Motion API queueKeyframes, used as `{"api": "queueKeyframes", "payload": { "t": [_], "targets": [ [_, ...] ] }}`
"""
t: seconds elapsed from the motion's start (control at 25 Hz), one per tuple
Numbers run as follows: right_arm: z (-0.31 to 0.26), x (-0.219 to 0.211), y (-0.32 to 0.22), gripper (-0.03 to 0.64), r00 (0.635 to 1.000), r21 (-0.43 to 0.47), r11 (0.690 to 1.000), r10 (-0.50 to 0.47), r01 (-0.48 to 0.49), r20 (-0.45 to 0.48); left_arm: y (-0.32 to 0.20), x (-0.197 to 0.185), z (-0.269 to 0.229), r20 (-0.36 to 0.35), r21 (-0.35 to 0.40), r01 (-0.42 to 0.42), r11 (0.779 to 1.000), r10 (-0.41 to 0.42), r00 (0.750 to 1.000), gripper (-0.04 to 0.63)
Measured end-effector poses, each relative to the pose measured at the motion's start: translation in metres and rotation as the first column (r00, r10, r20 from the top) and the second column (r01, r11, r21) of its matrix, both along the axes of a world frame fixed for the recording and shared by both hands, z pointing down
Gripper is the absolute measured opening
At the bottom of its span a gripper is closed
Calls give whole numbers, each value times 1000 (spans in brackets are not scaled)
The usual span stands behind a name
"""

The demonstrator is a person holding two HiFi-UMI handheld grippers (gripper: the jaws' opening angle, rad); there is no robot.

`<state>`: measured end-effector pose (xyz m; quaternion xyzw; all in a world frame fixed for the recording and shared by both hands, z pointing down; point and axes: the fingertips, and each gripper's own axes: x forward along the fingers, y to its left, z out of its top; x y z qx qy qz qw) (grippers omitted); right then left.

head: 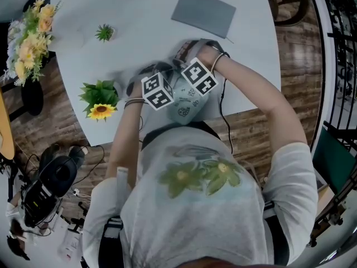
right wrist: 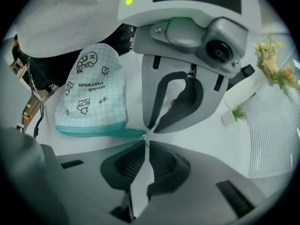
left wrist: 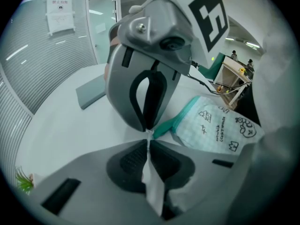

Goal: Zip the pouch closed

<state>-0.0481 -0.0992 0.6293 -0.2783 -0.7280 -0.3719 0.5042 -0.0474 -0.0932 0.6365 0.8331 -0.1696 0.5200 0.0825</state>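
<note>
Pouch: pale checked fabric with small doodle prints. It lies flat on the white desk at the person's edge, under both grippers.
Zipper: a teal band along one long edge; this is the pouch's long axis.
Left gripper: jaws closed and tips together on the pouch's teal corner, where the zipper ends.
Right gripper: jaws closed to a slit, pinching what looks like the small pale zipper pull at that same corner.
Key relation: both grippers meet tip to tip at one end of the pouch, neither nearer. The whole zipper runs away from them sideways, so the pull probably has to travel its length while the left gripper anchors the corner.
Writing: the pouch has a line of print among the doodles, too small to read.
</note>
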Motion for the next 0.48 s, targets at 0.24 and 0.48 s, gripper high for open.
{"api": "queueKeyframes", "payload": {
  "t": [0.24,0.48],
  "targets": [
    [3,6,0,31,999,-25,998,49,-49,-12,-1,0,1,-8,-8,17,1000,-17,1000,25],
    [4,6,-1,24,993,-47,992,116,-117,-9,-2,2,3,7,-31,21,999,-21,1000,28]
  ]
}}
